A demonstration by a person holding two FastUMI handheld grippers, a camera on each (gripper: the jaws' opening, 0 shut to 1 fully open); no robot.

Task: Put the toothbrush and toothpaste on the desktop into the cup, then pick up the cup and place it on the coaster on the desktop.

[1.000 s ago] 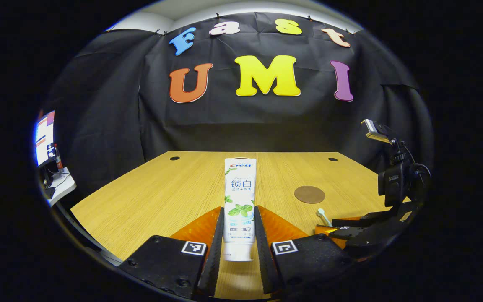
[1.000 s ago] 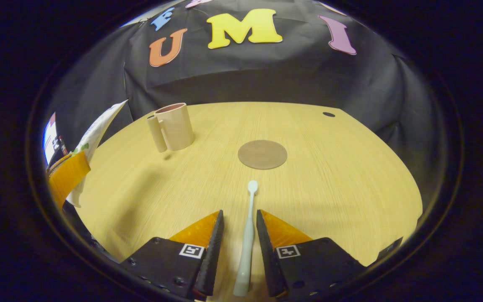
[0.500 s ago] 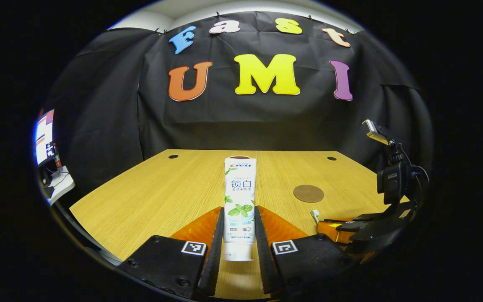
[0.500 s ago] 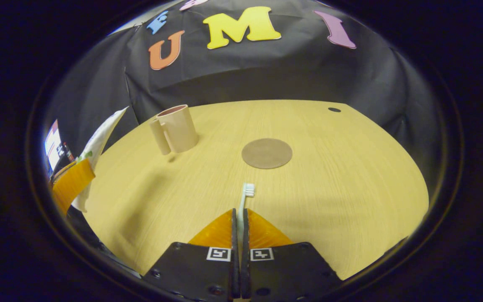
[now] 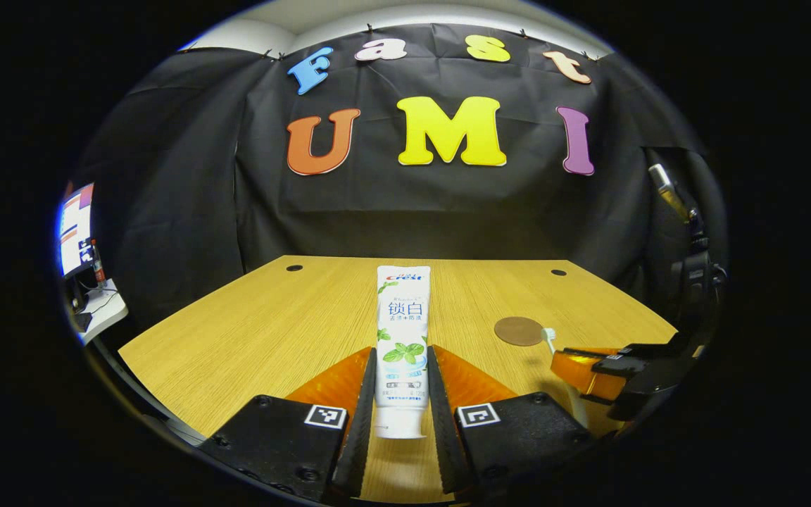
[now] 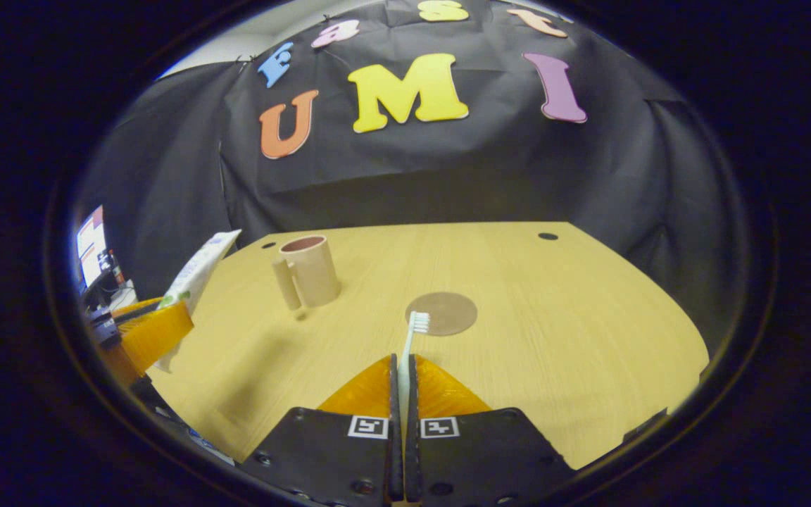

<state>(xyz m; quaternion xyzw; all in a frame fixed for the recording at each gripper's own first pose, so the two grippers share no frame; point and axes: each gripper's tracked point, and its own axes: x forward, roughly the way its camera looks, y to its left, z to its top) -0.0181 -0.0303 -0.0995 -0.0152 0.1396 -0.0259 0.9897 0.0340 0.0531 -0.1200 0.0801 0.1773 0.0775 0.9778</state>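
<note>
Left claw (image 5: 401, 394): I have both fingers pressed on the paste (image 5: 402, 345), one on each side of its lower half.
Paste: white tube, long axis running straight away from me along my fingers; cap end nearest me, flat crimped end pointing toward the far wall. In the right gripper view the same paste (image 6: 198, 271) slants up from my left claw (image 6: 155, 331) at the left edge, above the desk.
Right claw (image 6: 398, 384): I have it squeezed together on the brush (image 6: 409, 345), the handle pinched between the two fingers.
Brush: long axis in line with my fingers, head forward and slightly up, bristles facing right. Whether its tip is over the coaster (image 6: 441, 313) or short of it, I cannot tell.
Brush from the left gripper view: the brush (image 5: 550, 339) sticks out of my right claw (image 5: 592, 370), head up, beside the coaster (image 5: 519, 331).
Cup (image 6: 309, 272): upright on the desk (image 6: 560, 338), handle toward me and left, well apart from both claws.
Coaster: flat, round, brown, right of the cup.
</note>
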